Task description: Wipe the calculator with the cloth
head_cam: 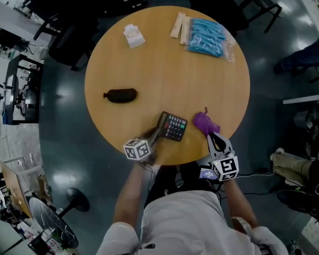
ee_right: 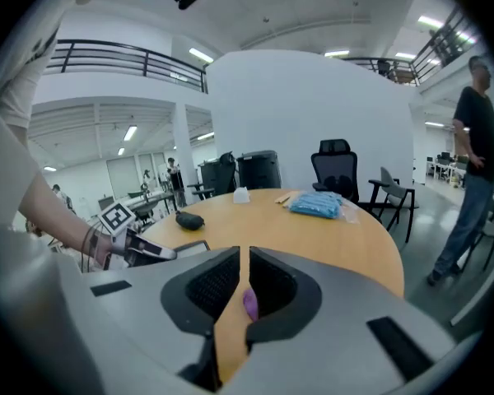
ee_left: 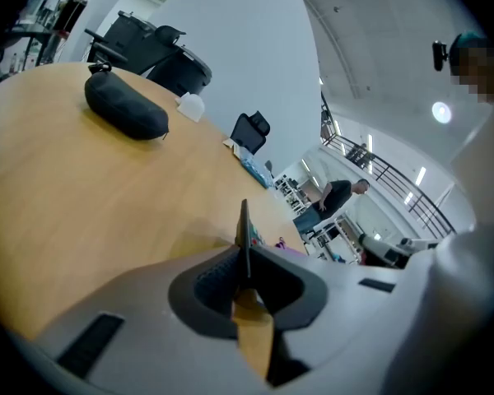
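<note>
A black calculator (head_cam: pixel 173 126) with coloured keys lies near the front edge of the round wooden table (head_cam: pixel 165 73). My left gripper (head_cam: pixel 158 134) grips its near left corner. In the left gripper view the calculator's thin dark edge (ee_left: pixel 244 233) stands clamped between the pads of the left gripper (ee_left: pixel 245 262). The purple cloth (head_cam: pixel 206 122) sits bunched just right of the calculator, and my right gripper (head_cam: pixel 210 134) is shut on its near end. A bit of purple cloth (ee_right: pixel 250 303) shows between the closed jaws of the right gripper (ee_right: pixel 245 282).
A black pouch (head_cam: pixel 120 95) lies on the left of the table. At the far side are a white packet (head_cam: pixel 133 35), pale sticks (head_cam: pixel 179 25) and a clear bag of blue items (head_cam: pixel 207 37). Office chairs stand beyond the table.
</note>
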